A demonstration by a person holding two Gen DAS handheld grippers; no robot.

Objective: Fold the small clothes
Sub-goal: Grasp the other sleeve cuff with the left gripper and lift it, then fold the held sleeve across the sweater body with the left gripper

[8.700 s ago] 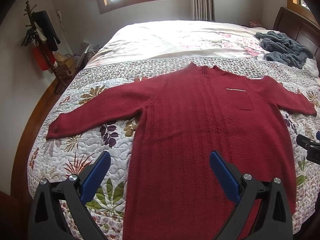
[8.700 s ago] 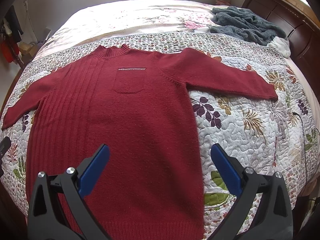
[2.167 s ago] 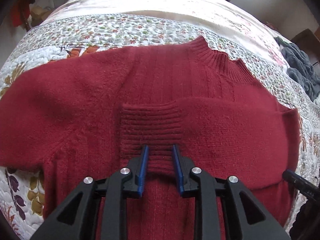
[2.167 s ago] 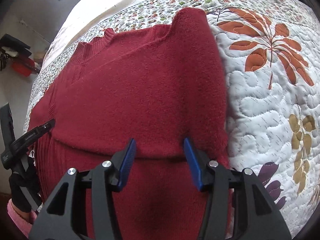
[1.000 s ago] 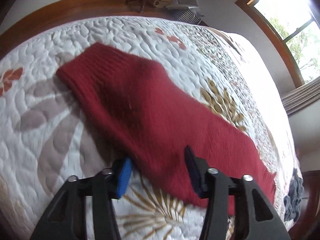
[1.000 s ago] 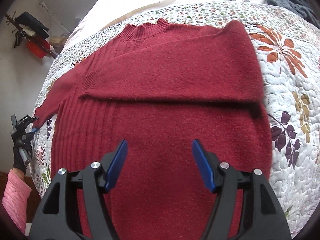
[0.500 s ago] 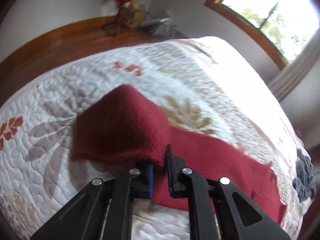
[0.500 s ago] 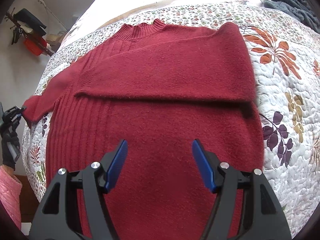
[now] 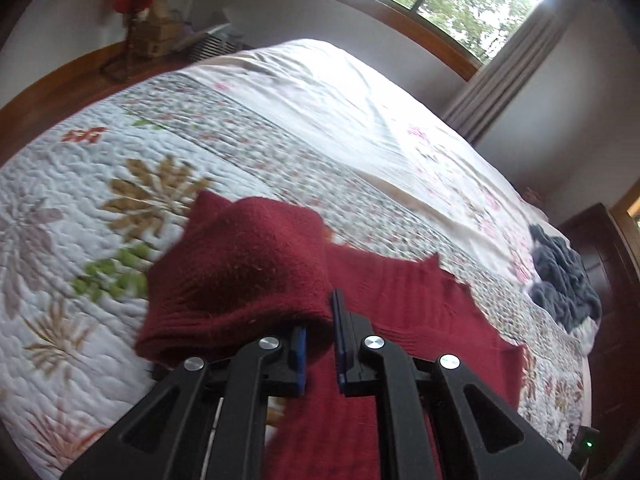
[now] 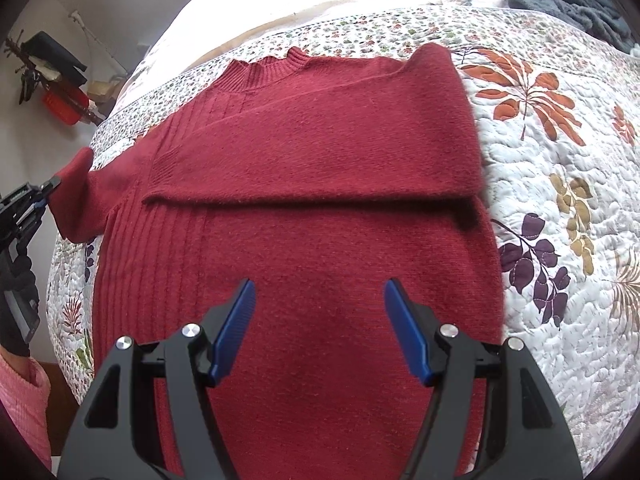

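A dark red knit sweater [image 10: 304,208] lies flat on the quilted bed, its right sleeve [image 10: 320,160] folded across the chest. My left gripper [image 9: 320,320] is shut on the cuff end of the left sleeve [image 9: 240,272], which is lifted off the quilt and bunched over the jaws. In the right wrist view that same left gripper [image 10: 50,184] shows at the far left edge, holding the raised sleeve [image 10: 74,192]. My right gripper [image 10: 318,304] hovers open above the sweater's lower body, with nothing between its blue pads [image 10: 236,320].
The floral quilt [image 10: 560,200] covers the bed. A grey blanket [image 9: 564,280] is heaped near the dark wooden headboard [image 9: 612,300]. A coat rack [image 10: 44,76] stands by the wall to the left. A pink sleeve [image 10: 24,408] shows at the lower left.
My left gripper closed on the left sleeve's cuff, lifted it off the quilt and is carrying it toward the sweater's body. The right gripper has stayed open over the lower body.
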